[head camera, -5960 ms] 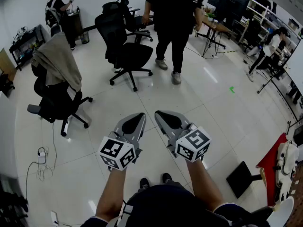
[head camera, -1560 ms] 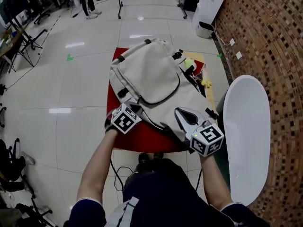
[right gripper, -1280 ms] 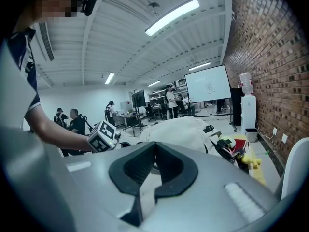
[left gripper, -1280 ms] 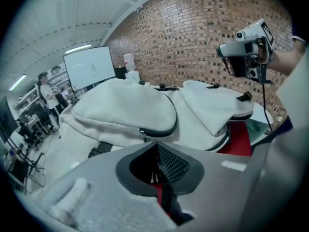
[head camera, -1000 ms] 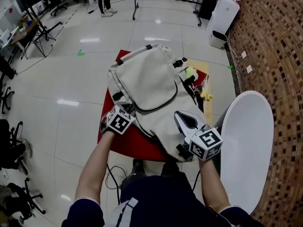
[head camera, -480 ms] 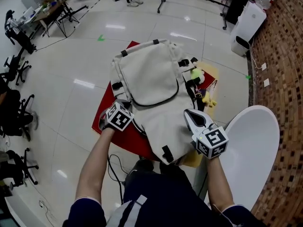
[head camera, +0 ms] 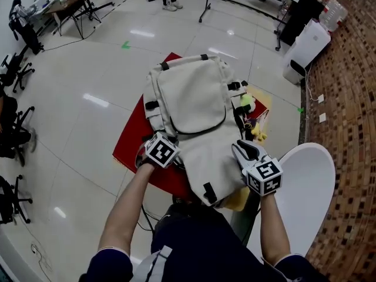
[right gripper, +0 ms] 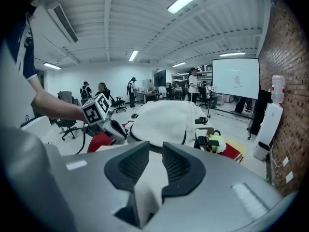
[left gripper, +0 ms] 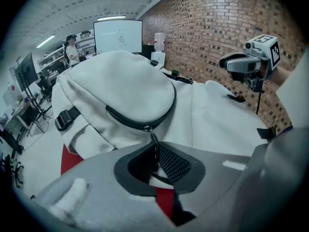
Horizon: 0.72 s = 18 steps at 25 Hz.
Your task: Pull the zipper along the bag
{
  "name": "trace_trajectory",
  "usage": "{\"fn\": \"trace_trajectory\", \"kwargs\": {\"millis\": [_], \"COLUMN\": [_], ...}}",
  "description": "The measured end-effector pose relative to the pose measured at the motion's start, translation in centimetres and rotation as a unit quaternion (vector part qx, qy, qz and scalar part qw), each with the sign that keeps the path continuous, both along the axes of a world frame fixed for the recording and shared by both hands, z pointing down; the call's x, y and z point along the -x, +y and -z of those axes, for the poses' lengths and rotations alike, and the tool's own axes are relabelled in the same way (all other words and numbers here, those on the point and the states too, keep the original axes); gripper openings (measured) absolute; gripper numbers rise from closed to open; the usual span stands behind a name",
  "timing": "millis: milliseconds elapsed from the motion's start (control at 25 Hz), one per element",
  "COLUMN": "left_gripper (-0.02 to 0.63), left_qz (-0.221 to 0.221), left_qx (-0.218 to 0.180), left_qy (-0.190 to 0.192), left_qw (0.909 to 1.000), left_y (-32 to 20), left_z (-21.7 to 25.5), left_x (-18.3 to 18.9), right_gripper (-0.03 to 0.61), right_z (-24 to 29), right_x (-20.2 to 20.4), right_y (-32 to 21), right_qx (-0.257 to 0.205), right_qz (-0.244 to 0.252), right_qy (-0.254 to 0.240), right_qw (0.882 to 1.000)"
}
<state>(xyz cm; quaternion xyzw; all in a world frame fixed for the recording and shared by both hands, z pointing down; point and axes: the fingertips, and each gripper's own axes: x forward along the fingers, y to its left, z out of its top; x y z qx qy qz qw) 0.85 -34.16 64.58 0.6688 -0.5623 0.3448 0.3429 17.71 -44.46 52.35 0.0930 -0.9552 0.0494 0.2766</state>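
Zipper pull (left gripper: pixel 152 137) hangs at the near-left side of the bag (head camera: pixel 197 98). We clamp it in the left gripper (left gripper: pixel 154 149), whose jaws just closed then eased slightly, ready for pulling. Our right gripper (right gripper: pixel 155 149) pinches the bag's near fabric, we judge to steady it on the red bench (head camera: pixel 130 143).

Bag (head camera: pixel 194 98): big cream backpack, lying flat on a red mat (head camera: pixel 132 140).
Zipper (left gripper: pixel 128 120): dark curved line round the front pocket; shut, I think.
Zipper pull (left gripper: pixel 153 138): small tab, pinched in my left gripper (left gripper: pixel 155 151).
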Motion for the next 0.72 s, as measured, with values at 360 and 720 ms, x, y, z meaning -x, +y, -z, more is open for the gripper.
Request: {"fn": "trace_trajectory", "kwargs": {"millis": [360, 720], "left_gripper": [0.035, 0.04], "left_qz": [0.017, 0.065], "left_qx": [0.009, 0.032], "left_qy": [0.023, 0.072], "left_qw": [0.9996, 0.9948], "left_y": [-1.7, -2.5], "left_z": [0.6, 0.9], "left_x": [-1.0, -2.7], "right_gripper": [0.063, 0.005], "right_z": [-7.6, -9.2], "right_x": [-2.3, -2.8], "right_y": [0.6, 2.4], "right_qx": [0.022, 0.059], "right_qz": [0.103, 0.18], "right_qy": [0.153, 0.134], "right_qw": [0.983, 0.973]}}
